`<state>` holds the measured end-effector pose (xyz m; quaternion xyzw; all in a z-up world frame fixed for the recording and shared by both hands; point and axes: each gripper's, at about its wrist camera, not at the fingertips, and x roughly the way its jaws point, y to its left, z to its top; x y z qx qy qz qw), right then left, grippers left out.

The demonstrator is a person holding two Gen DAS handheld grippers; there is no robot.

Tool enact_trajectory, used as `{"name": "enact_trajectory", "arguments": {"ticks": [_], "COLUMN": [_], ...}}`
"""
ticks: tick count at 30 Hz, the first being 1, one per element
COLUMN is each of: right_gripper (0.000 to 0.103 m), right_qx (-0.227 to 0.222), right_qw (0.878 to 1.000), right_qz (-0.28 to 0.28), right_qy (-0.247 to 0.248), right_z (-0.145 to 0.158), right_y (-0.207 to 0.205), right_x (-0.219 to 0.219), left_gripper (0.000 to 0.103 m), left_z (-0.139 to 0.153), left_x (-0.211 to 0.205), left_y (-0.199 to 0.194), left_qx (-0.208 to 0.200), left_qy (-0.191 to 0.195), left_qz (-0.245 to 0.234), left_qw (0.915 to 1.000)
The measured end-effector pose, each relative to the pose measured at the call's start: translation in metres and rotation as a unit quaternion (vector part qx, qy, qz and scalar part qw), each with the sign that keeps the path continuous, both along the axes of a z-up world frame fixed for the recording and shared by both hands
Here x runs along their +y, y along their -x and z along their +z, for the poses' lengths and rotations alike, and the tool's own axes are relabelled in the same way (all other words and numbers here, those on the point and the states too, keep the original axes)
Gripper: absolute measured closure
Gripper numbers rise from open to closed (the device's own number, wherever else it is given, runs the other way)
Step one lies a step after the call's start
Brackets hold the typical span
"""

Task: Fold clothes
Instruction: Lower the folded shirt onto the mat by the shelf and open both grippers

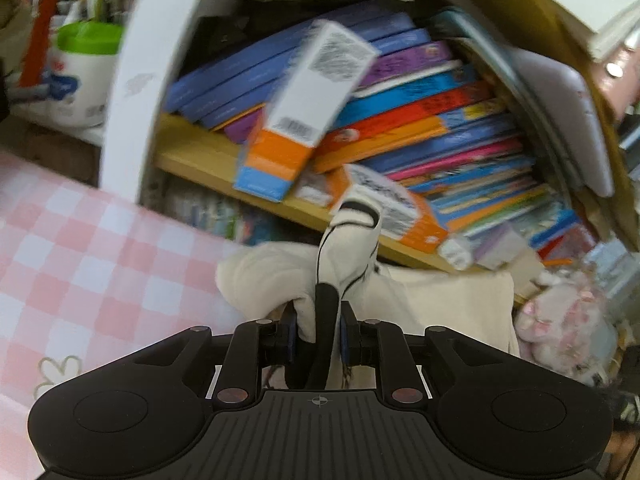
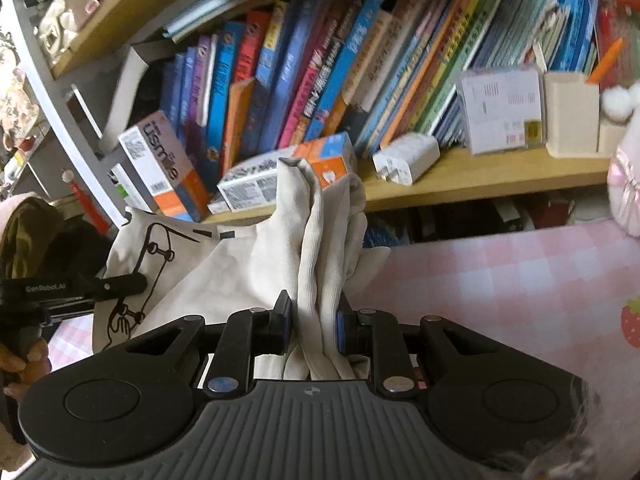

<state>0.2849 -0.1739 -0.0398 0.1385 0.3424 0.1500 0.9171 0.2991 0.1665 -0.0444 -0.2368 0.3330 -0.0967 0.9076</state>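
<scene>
Readable writing: "usmile" on a white-and-orange carton [image 2: 166, 168] leaning on the wooden bookshelf [image 2: 480, 176]; "GenRobot.AI" on the left gripper [image 2: 72, 286]. Cream garment with black line drawing [image 2: 224, 276] hangs above the pink-and-white checked tablecloth [image 2: 500, 280]. Right gripper [image 2: 314, 324] pinches its bunched ribbed cloth; left gripper [image 1: 318, 324] clamps a black-edged fold. Colourful book spines [image 2: 320, 80] behind.

Left gripper [image 1: 318, 330] is closed on a bunched fold of the cream garment [image 1: 276, 280], including a black-trimmed section that rises upright between the pads. The garment hangs above the pink-and-white checked cloth [image 1: 80, 260]. Behind it, a wooden shelf [image 1: 200, 160] carries leaning books [image 1: 440, 120] and an orange-and-white box [image 1: 300, 112]; the picture is motion-blurred.
</scene>
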Motion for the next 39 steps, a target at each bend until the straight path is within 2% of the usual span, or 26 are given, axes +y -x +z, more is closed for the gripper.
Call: {"name": "enact_trajectory", "arguments": {"ticks": [4, 7, 8, 10, 12, 13, 14, 16, 17, 18, 21, 27, 31, 33, 35, 36, 38, 39], "right_gripper": [0.077, 0.072, 0.066, 0.064, 0.064, 0.064, 0.064, 0.065, 0.067, 0.076, 0.088, 0.094, 0.095, 0.095, 0.095, 0.095, 0.096, 0.096], "right_qx": [0.013, 0.015, 0.012, 0.002, -0.009, -0.014, -0.012, -0.001, 0.004, 0.009, 0.025, 0.053, 0.057, 0.059, 0.056, 0.052, 0.039, 0.032], "right_qw": [1.000, 1.000, 0.999, 0.999, 0.998, 0.997, 0.997, 0.997, 0.997, 0.997, 0.997, 0.995, 0.995, 0.994, 0.994, 0.995, 0.995, 0.995], "right_qz": [-0.016, -0.027, -0.031, -0.039, -0.056, -0.065, -0.068, -0.069, -0.070, -0.070, -0.072, -0.076, -0.082, -0.083, -0.083, -0.084, -0.085, -0.086], "right_qy": [0.007, 0.004, 0.010, 0.023, 0.030, 0.033, 0.030, 0.020, 0.015, 0.010, -0.005, -0.030, -0.030, -0.031, -0.031, -0.031, -0.040, -0.047], "right_z": [-0.014, -0.019, -0.017, -0.012, -0.006, -0.003, -0.003, -0.005, -0.007, -0.008, -0.011, -0.019, -0.026, -0.028, -0.028, -0.027, -0.023, -0.021], "right_y": [-0.005, -0.005, -0.004, -0.001, 0.004, 0.006, 0.007, 0.007, 0.007, 0.007, 0.007, 0.006, 0.002, 0.001, 0.000, 0.001, 0.003, 0.004], "right_x": [-0.005, -0.010, -0.011, -0.011, -0.014, -0.015, -0.016, -0.019, -0.020, -0.021, -0.025, -0.030, -0.025, -0.024, -0.023, -0.023, -0.023, -0.023], "left_gripper": [0.085, 0.085, 0.084, 0.083, 0.078, 0.069, 0.053, 0.040, 0.039, 0.039, 0.040, 0.040, 0.044, 0.059, 0.093, 0.095, 0.097, 0.097], "left_z": [-0.003, 0.001, 0.003, 0.010, 0.016, 0.018, 0.017, 0.014, 0.013, 0.012, 0.006, 0.006, 0.004, 0.003, 0.001, 0.000, 0.001, -0.003], "left_x": [0.014, 0.021, 0.022, 0.020, 0.015, 0.011, 0.007, -0.001, -0.006, -0.008, -0.014, -0.011, -0.007, -0.006, -0.005, -0.003, 0.004, 0.006], "left_y": [0.000, 0.003, 0.004, 0.010, 0.013, 0.013, 0.013, 0.011, 0.011, 0.009, 0.003, 0.002, -0.001, -0.004, -0.007, -0.008, -0.003, -0.003], "left_qx": [-0.002, -0.005, -0.008, -0.023, -0.035, -0.036, -0.036, -0.037, -0.038, -0.034, -0.022, -0.019, -0.020, -0.019, -0.011, -0.009, -0.029, -0.026], "left_qy": [0.004, -0.008, -0.009, -0.011, -0.013, -0.020, -0.025, -0.035, -0.040, -0.043, -0.053, -0.062, -0.058, -0.048, -0.033, -0.024, 0.016, 0.012], "left_qz": [0.024, 0.030, 0.035, 0.035, 0.027, 0.019, 0.014, 0.005, 0.000, 0.003, 0.012, 0.022, 0.024, 0.019, 0.018, 0.019, 0.023, 0.027], "left_qw": [0.9997, 0.9995, 0.9993, 0.9991, 0.9989, 0.9990, 0.9989, 0.9987, 0.9985, 0.9985, 0.9983, 0.9976, 0.9978, 0.9985, 0.9992, 0.9995, 0.9992, 0.9992]}}
